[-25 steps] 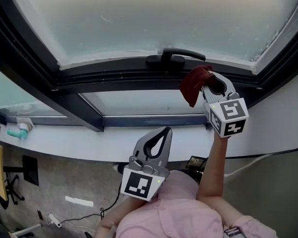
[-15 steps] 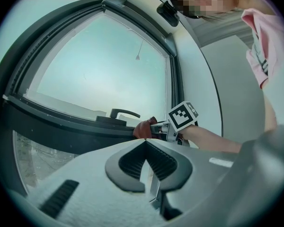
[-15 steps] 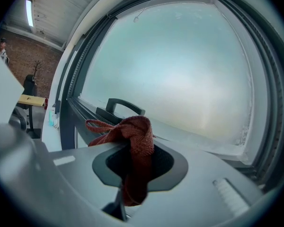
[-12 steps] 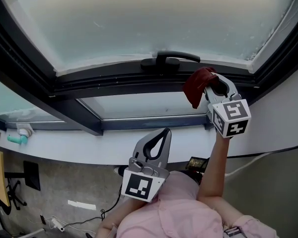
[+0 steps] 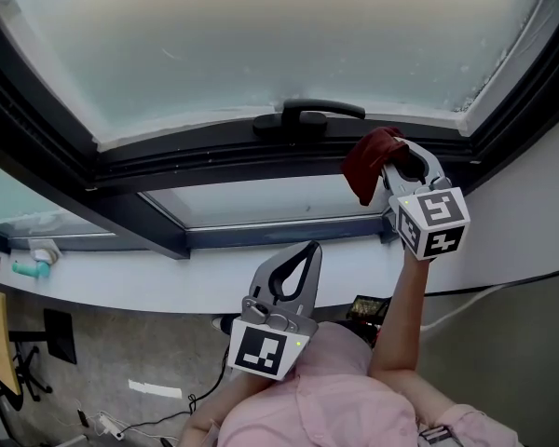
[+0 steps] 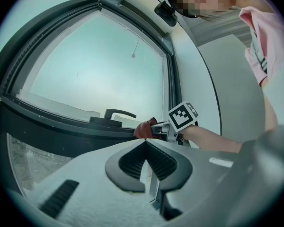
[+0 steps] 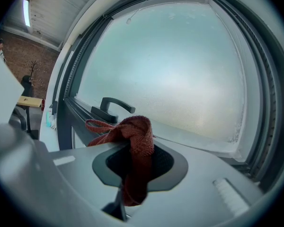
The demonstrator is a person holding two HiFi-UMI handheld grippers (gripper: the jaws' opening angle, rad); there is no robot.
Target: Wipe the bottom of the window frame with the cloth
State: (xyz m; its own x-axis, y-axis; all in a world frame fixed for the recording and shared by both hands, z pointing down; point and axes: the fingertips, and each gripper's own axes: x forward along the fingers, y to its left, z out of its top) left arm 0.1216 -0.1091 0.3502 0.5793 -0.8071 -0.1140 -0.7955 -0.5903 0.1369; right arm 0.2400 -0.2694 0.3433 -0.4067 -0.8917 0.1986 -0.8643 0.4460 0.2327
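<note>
**Cloth held up at the bottom rail, right of the handle**

The frosted pane [image 5: 279, 35] fills most of my head view. Its upper part is cut off, and the frosting hides whatever lies beyond. Below it runs the dark window frame [image 5: 214, 154], with the black handle [image 5: 309, 113] sitting on its bottom rail. My left gripper [image 5: 309, 250] hangs low near my chest, jaws pressed together on nothing. My right gripper [image 5: 391, 161] is raised to the rail just right of the handle, jaws clenched on the red cloth [image 5: 363, 164]. The cloth's lower end drops out of sight between them. I cannot tell whether the cloth touches the rail. The marker cube [image 5: 431, 220] bears black-and-white squares.
</note>
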